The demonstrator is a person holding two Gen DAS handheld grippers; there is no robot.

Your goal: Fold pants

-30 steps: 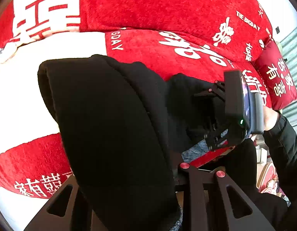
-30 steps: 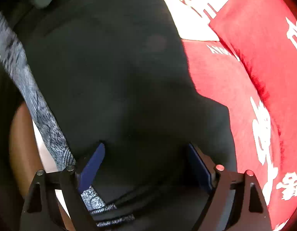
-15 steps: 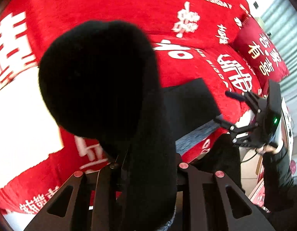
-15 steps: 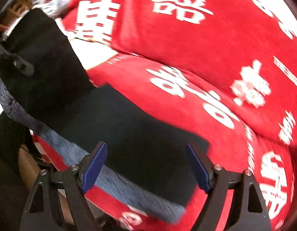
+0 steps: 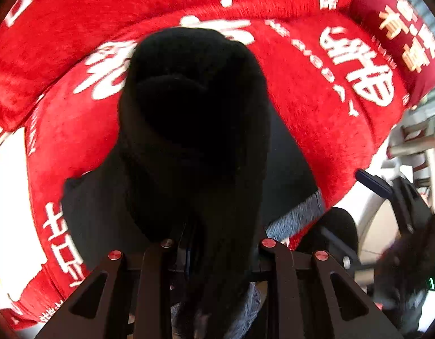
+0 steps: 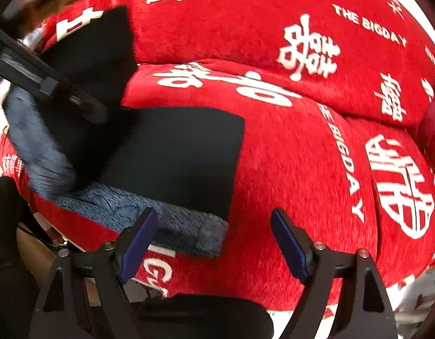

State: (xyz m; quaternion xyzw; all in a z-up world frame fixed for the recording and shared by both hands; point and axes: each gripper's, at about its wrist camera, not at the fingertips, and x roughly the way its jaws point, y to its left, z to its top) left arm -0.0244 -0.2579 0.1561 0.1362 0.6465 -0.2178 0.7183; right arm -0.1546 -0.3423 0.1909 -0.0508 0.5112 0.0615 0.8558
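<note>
Mostly the left wrist view is filled by a black bunch of the pants [image 5: 194, 118], hanging from the left gripper [image 5: 214, 243], whose jaws are clamped on the fabric; the fingertips themselves are buried in the cloth and cannot be made out. Below the bunch, more of the garment lies flat on the red sofa cover [image 5: 316, 90], with a grey fleecy lining showing at its edge. At the far right, blurred and cut off, is the right gripper [image 5: 372, 182].

From the right wrist view, the right gripper [image 6: 214, 234] hovers with its blue pads [image 6: 288, 240] spread wide and nothing between them. The pants [image 6: 183, 155] lie folded on the red sofa cover [image 6: 288, 169], grey lining along the near edge. A dark blurred device crosses the upper left, hiding part of the fabric there.
</note>
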